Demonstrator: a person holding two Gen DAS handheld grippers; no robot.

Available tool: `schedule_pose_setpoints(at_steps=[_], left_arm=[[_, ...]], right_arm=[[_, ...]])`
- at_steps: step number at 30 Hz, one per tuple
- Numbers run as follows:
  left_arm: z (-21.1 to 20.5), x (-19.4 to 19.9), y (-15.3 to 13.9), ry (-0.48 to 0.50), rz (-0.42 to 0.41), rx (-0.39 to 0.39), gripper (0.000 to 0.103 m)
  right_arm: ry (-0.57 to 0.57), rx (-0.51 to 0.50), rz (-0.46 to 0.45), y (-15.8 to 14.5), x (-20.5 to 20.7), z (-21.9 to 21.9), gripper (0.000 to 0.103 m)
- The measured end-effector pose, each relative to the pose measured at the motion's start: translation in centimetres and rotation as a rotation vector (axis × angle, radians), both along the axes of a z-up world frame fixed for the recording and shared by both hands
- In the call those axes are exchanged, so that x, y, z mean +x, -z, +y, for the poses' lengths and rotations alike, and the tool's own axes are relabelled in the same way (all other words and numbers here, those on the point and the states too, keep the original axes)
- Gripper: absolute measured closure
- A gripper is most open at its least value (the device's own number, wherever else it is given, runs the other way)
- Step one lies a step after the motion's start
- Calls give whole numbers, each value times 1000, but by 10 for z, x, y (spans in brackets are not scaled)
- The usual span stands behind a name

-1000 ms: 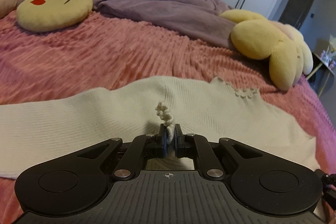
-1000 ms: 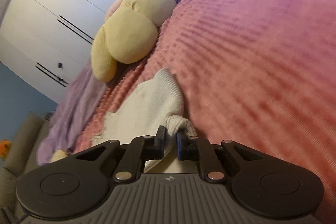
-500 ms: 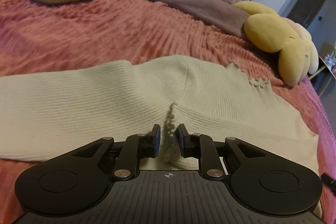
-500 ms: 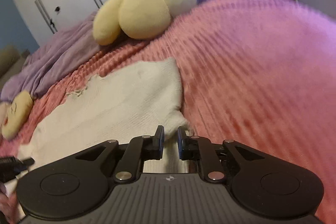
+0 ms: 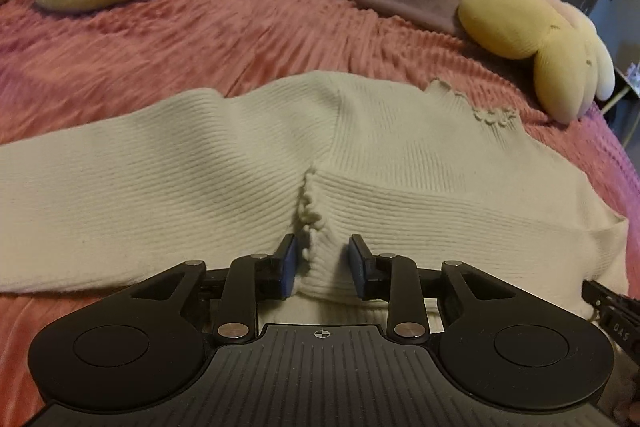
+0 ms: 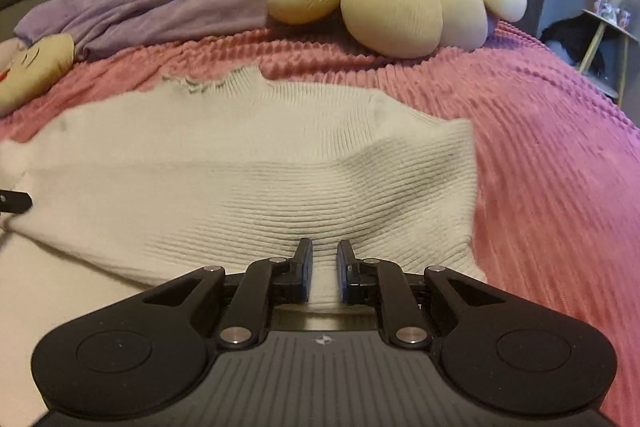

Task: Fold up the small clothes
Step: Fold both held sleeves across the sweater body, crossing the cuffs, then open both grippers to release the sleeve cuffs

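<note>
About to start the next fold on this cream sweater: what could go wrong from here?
1. The left gripper is open right at the folded sleeve's frilly cuff; pulling back carelessly could snag it and undo the fold.
2. The right gripper is open over a rumpled bulge in the cream sweater; folding over it would probably trap a crease.
3. The other sleeve lies unfolded across the ribbed pink bedspread, which may drag on it.
</note>
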State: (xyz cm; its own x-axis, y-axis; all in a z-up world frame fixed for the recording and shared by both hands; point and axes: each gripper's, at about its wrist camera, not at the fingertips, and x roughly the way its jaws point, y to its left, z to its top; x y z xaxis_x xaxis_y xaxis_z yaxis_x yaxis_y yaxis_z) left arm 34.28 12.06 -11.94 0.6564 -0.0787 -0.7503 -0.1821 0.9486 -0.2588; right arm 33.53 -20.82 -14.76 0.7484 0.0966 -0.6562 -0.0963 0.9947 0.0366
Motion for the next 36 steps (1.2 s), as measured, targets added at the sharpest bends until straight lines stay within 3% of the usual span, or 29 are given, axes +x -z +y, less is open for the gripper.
schedule_pose_setpoints(at_steps=[3,6,10,11,13,16,19,21,23,25,29,31,36], left_arm=[[9,-3,-3,-24,3,-53,80],[20,-7,-7,-51,7,-89,78],[36,-11,-10,-94,13,-88,69],[42,-14,-11,-102,8,-115,67],[60,-29,-15,-122,-29,-207,50],[91,-58,-20,-210,-61,-275,42],[135,-102,-21,-352,-78,-340,42],[165,-131,-21,-464,-96,-377,42],[195,-158,-20,-583,-118,-370,42],[221,-178,-18,-682,-115,-366,42],[261,-208,-5,-830,-158,-460,48],[273,-214,-1,-875,-181,-493,57],[295,-218,5,-952,-236,-507,65]], right_arm=[[-19,-31,3,-3,-2,1,90],[-19,-51,-21,-12,-7,7,88],[-17,-39,-33,-14,-16,10,83],[-19,-53,-13,-10,-14,11,82],[-39,-72,4,-5,-12,12,81],[-43,-73,21,-10,-10,11,79],[-41,-54,-1,-21,-22,12,64],[-56,-17,-34,-27,-40,11,48],[-66,28,-52,-30,-54,11,42],[-69,62,-54,-32,-66,12,42],[-67,91,-38,-32,-78,19,41],[-64,75,-21,-30,-79,23,40],[-54,39,-7,-30,-83,28,40]])
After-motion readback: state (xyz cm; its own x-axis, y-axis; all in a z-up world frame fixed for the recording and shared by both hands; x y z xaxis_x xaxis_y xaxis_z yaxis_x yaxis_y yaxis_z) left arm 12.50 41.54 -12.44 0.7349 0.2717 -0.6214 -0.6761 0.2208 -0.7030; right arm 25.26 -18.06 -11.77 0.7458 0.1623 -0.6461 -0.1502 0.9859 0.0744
